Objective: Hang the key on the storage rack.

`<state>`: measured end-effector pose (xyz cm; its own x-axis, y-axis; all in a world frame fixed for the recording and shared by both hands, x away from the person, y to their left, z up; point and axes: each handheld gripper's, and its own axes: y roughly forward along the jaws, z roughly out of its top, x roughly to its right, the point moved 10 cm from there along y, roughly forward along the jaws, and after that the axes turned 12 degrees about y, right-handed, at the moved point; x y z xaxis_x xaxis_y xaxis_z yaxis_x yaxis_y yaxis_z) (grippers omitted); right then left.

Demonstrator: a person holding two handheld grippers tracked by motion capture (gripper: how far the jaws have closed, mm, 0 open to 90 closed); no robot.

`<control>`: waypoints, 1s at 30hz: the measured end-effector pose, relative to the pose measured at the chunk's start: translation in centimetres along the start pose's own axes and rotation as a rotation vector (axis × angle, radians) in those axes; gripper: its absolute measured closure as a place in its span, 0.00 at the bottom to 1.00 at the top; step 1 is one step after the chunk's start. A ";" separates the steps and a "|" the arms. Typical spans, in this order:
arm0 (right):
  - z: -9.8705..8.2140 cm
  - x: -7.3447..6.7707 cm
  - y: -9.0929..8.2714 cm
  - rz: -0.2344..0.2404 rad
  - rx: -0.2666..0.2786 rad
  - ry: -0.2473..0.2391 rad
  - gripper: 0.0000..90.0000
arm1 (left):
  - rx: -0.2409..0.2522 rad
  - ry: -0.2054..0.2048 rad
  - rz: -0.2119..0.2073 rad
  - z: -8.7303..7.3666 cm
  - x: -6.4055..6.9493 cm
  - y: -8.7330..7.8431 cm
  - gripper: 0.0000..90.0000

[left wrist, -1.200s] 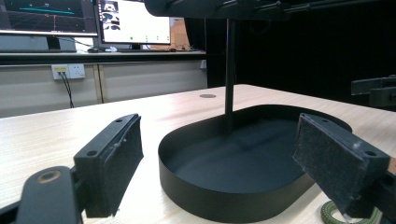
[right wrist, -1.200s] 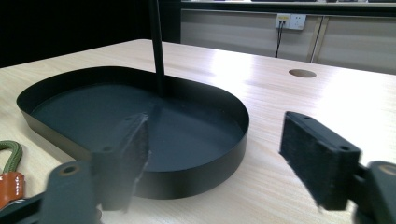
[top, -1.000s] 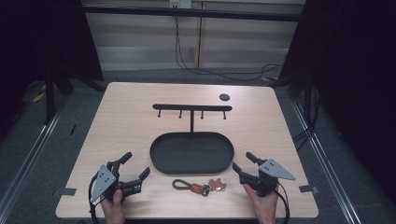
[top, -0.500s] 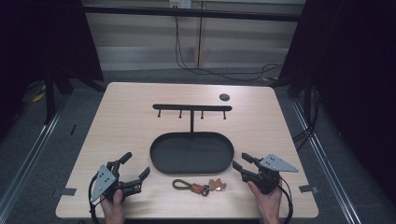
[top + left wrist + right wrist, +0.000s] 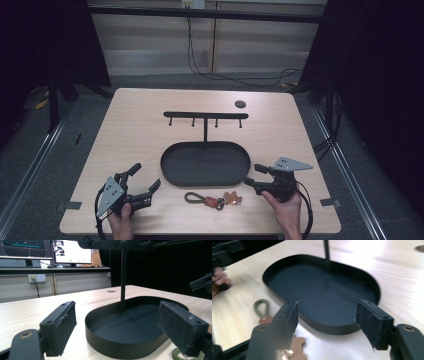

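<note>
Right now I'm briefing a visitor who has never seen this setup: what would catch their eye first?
First the black oval tray at the table's middle, with a post rising from its far rim to a bar of hooks. Next a keychain with a green loop, lying just in front of the tray. Flanking them, the left hand-held gripper and the right hand-held gripper both stand open at the near edge.

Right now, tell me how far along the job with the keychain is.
Nothing looks done yet: the keychain lies on the table in front of the black tray, and the hooks of the rack are bare. In hand: the right gripper hovers nearest it, jaws open; the left gripper is open too. Left, probably: grasp the keychain, lift it, then place it.
</note>
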<state>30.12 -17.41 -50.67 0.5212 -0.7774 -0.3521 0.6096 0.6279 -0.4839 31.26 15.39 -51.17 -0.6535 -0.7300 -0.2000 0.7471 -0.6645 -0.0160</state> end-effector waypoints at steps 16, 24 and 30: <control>0.7 -1.8 0.9 0.061 -0.177 -0.022 0.41 | 0.000 0.000 0.000 0.0 0.0 0.0 0.17; 0.5 -2.8 1.8 0.099 -0.295 -0.031 0.42 | 0.001 -0.004 -0.002 0.0 0.0 0.0 0.17; 0.6 -3.6 2.3 0.095 -0.345 -0.062 0.45 | 0.000 0.000 0.000 0.0 0.0 0.0 0.17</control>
<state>29.97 -13.17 -50.05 0.6077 -0.7058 -0.3641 0.3249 0.6393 -0.6970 31.26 15.39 -51.17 -0.6534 -0.7301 -0.2002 0.7473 -0.6643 -0.0161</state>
